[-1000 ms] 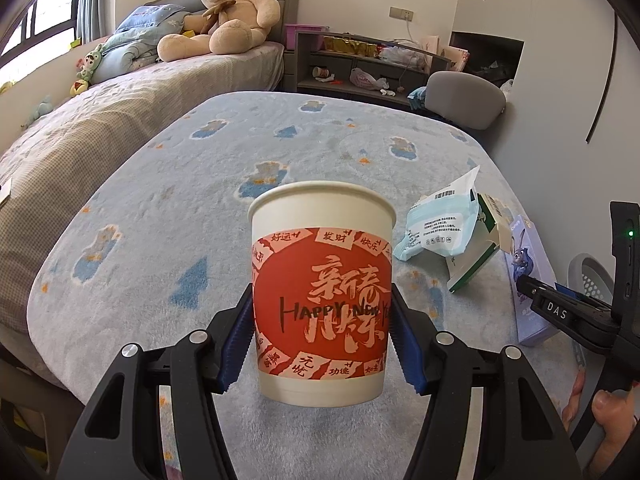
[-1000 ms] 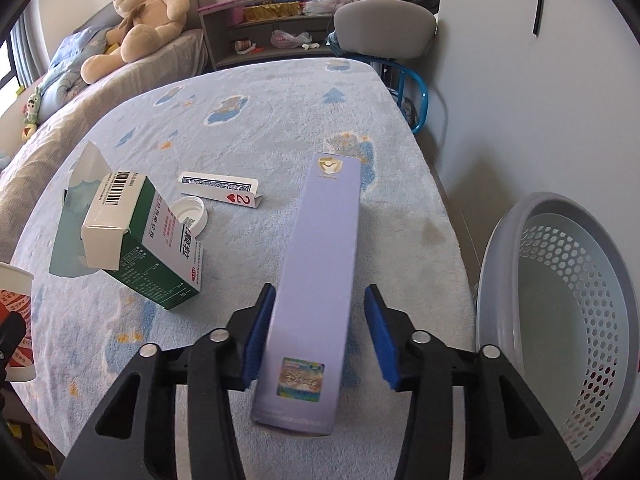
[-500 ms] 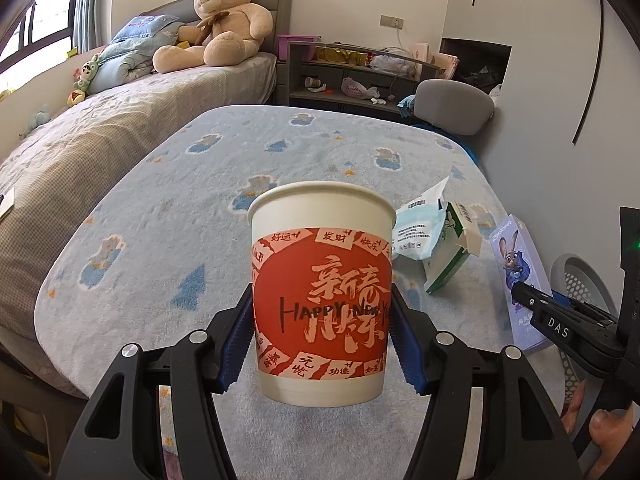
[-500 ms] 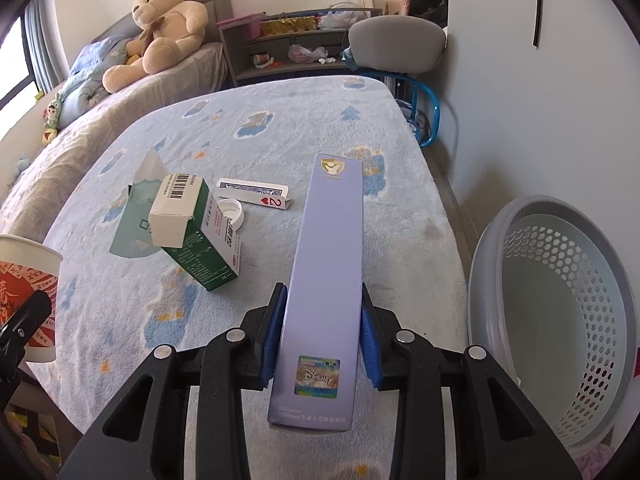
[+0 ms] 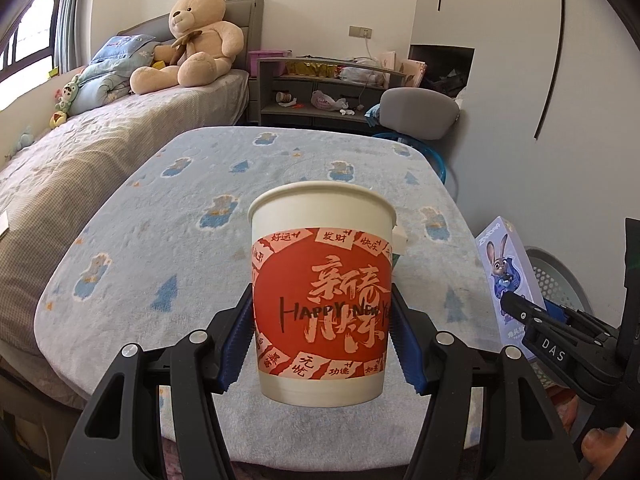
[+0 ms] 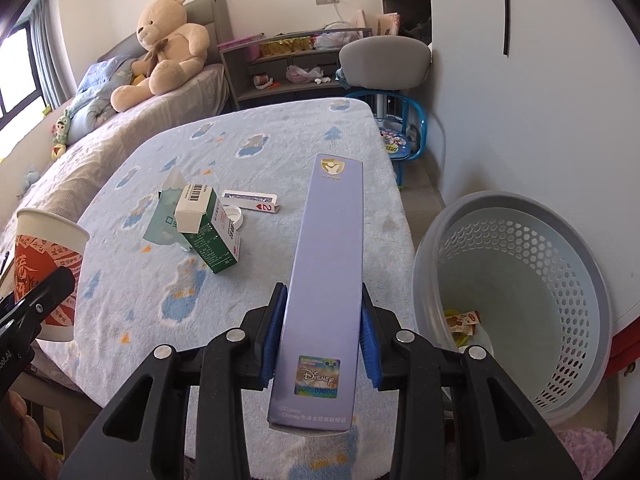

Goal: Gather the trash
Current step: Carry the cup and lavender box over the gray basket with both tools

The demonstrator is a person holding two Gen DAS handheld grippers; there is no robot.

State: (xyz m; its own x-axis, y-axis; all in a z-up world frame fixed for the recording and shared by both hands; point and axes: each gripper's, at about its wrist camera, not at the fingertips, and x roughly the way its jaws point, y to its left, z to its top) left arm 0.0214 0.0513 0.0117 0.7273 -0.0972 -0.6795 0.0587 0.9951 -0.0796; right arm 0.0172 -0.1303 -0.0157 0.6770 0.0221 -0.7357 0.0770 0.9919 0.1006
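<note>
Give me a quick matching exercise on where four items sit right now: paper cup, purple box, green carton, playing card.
Things:
1. paper cup
2. purple box
3. green carton
4. playing card

Places:
A. lying flat on the blanket, beyond the carton
B. clamped in the right gripper
C. tipped over on the blanket, beside a white cap
D. clamped in the left gripper

Pairs: 1-D, 2-B, 3-C, 4-A

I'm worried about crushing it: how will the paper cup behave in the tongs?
The paper cup looks thin-walled, so probably light and easily dented. The left tongs grip its lower half, where the base likely stiffens it. Its open rim still looks round, suggesting the squeeze is gentle enough.
</note>
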